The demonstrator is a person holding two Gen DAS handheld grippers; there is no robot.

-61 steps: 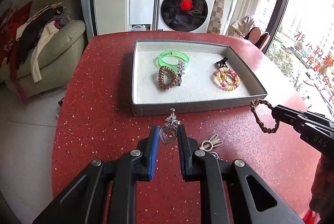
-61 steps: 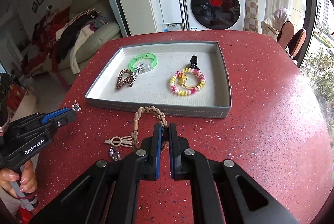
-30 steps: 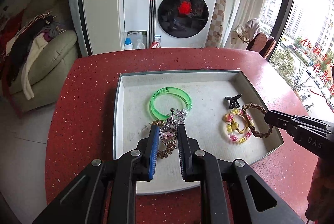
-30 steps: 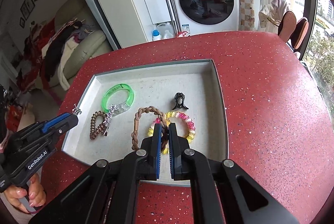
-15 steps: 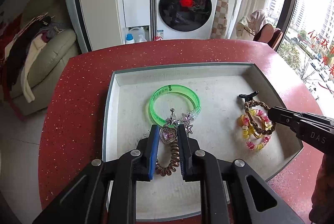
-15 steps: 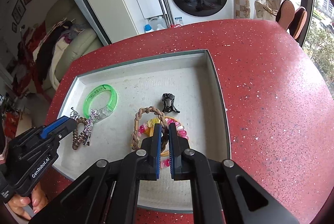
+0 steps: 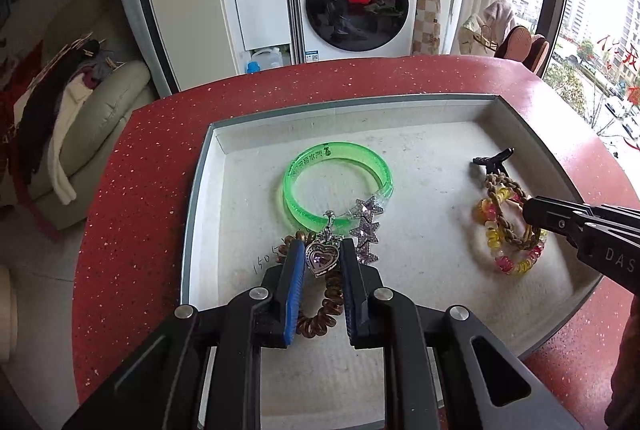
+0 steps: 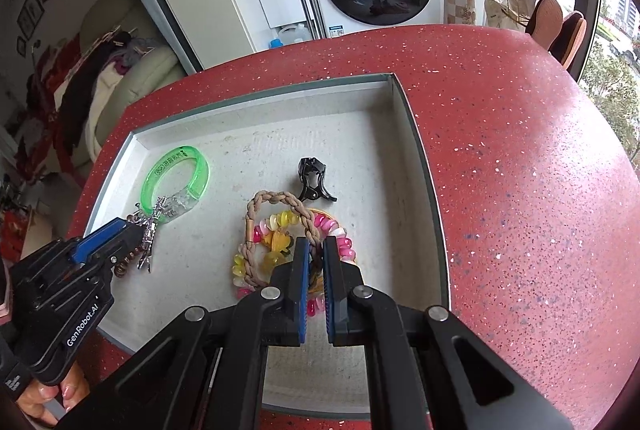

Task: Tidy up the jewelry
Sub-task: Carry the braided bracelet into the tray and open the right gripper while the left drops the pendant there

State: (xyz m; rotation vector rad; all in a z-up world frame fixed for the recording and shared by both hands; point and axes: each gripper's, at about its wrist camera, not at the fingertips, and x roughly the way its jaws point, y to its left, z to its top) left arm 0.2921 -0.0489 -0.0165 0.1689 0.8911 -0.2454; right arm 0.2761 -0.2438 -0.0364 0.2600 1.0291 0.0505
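Red speckled table (image 8: 520, 157) with shallow grey tray (image 8: 426, 165) on it.

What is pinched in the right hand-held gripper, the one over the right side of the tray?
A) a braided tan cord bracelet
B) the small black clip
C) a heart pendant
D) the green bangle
A: the right hand-held gripper is closed on the braided cord bracelet, which loops over the pink and yellow coil tie; the green bangle and black clip lie untouched in the tray.
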